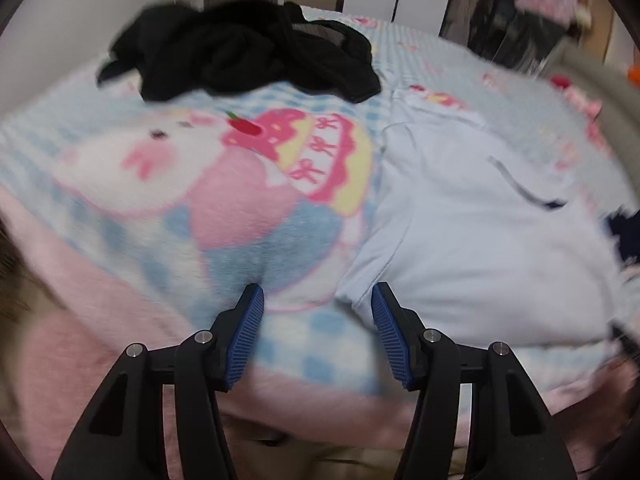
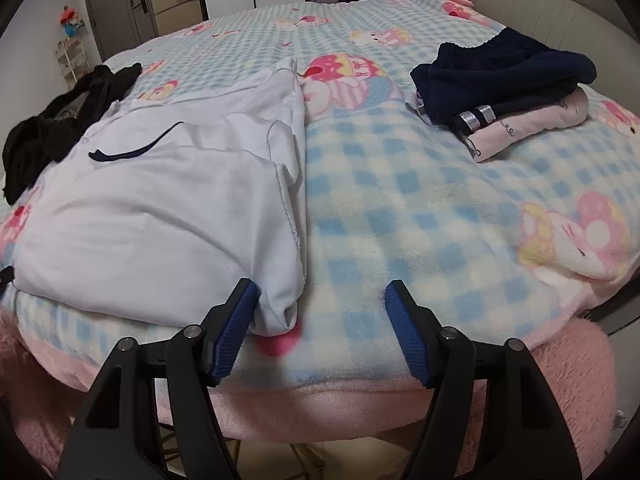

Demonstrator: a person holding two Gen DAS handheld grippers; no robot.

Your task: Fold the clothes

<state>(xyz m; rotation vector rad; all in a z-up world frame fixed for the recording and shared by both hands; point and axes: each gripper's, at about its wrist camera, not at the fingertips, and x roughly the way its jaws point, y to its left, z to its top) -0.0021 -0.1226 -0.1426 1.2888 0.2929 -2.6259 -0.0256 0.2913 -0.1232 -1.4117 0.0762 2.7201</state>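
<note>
While both claws (image 1: 317, 300) (image 2: 322, 294) gape empty, white garment (image 2: 160, 208) hem lies beside bare blanket (image 2: 400, 208).

Left wrist view smeared by blur; black garment (image 2: 60, 120) cut off at right view's left edge

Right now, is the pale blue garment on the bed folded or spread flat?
Partly folded: the pale blue garment has its side turned over itself, with layered edges along its right border. It is not a compact bundle yet.
</note>
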